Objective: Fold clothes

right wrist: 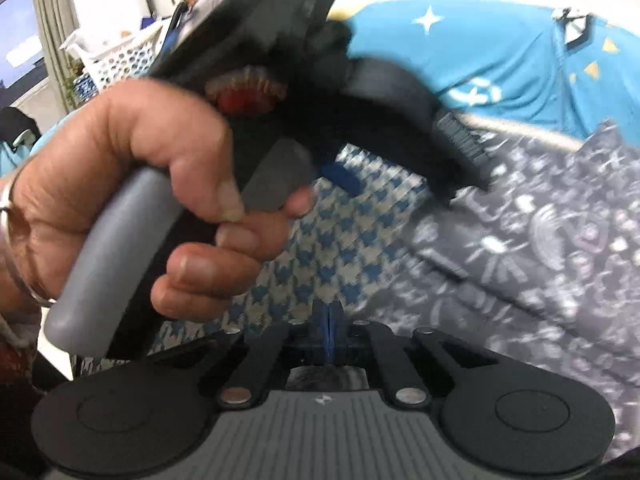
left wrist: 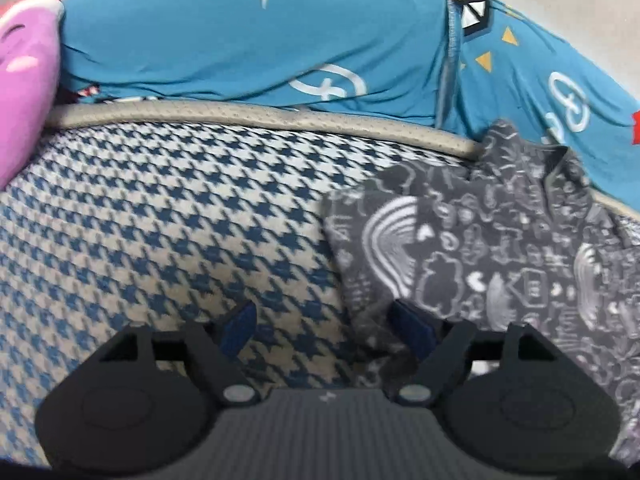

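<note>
So the left tongs are spread wide with nothing between them, hanging over a houndstooth cushion in blue and beige weave with a tan perforated piping edge. The right-hand blue pad sits at the near edge of the shirt, though I can't tell if it's actually touching. The shirt is dark grey, soft-looking, covered in white doodle print (clouds, arcs, little shapes), lying folded-ish with its collar at the far end, ahead and to the right of the left tongs. Its right side runs out of frame.

Beyond the cushion there's a teal sheet with white stars and yellow triangles, smooth and a bit wrinkled, and a pink plush thing cut off at far left.

The right wrist view is quite blurry. The right tongs are pinched fully together, blue pads meeting, and whether any cloth is caught there is hard to make out. Only this view shows the person's hand gripping the grey handle of the left tool, plus a white lattice basket and a curtain far off left.
</note>
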Action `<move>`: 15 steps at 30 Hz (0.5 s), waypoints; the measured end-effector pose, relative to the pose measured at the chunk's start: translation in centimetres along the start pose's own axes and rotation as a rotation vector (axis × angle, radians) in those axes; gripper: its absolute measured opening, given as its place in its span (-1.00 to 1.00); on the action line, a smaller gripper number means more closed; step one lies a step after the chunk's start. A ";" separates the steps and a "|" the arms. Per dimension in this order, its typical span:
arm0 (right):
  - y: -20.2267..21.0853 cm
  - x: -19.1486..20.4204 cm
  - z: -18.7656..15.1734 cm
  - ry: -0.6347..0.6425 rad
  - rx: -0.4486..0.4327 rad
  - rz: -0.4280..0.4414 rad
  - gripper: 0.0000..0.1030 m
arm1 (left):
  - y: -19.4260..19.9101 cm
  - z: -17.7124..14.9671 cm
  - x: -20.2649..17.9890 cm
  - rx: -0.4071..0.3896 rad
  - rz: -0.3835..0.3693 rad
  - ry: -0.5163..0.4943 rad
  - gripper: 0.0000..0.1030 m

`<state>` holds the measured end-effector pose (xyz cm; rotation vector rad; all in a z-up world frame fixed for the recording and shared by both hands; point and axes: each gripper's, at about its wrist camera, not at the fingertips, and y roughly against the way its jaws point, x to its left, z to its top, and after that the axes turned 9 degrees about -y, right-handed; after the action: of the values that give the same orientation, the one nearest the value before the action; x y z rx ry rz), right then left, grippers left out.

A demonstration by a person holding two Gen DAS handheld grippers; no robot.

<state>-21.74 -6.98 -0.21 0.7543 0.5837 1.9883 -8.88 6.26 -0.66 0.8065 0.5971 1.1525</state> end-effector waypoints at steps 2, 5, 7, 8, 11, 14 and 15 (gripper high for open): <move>0.8 -0.7 0.1 -0.016 -0.007 -0.003 -0.91 | -0.2 -0.1 0.0 0.015 0.017 0.008 0.51; 2.3 -1.8 0.3 -0.038 -0.025 -0.017 -0.85 | -0.3 -0.4 0.2 0.020 0.028 0.041 0.44; 3.7 -2.5 0.4 -0.046 -0.051 -0.030 -0.78 | 0.9 -0.4 0.1 -0.025 0.013 0.056 0.44; 4.5 -2.8 0.4 -0.053 -0.067 -0.037 -0.75 | 1.6 -0.3 0.0 -0.042 0.011 0.064 0.48; 6.5 -3.6 0.7 -0.089 -0.111 -0.058 -0.67 | 3.0 -0.2 -0.3 -0.082 -0.001 0.091 0.54; 8.4 -5.1 1.1 -0.122 -0.152 -0.099 -0.64 | 3.7 -0.4 -1.8 -0.082 -0.019 0.072 0.58; 8.9 -5.5 1.3 -0.133 -0.162 -0.115 -0.64 | 3.9 -0.4 -2.2 -0.082 -0.025 0.065 0.58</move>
<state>-23.73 -15.91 4.99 0.7299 0.3738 1.8389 -12.05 4.96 2.22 0.6918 0.6083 1.1766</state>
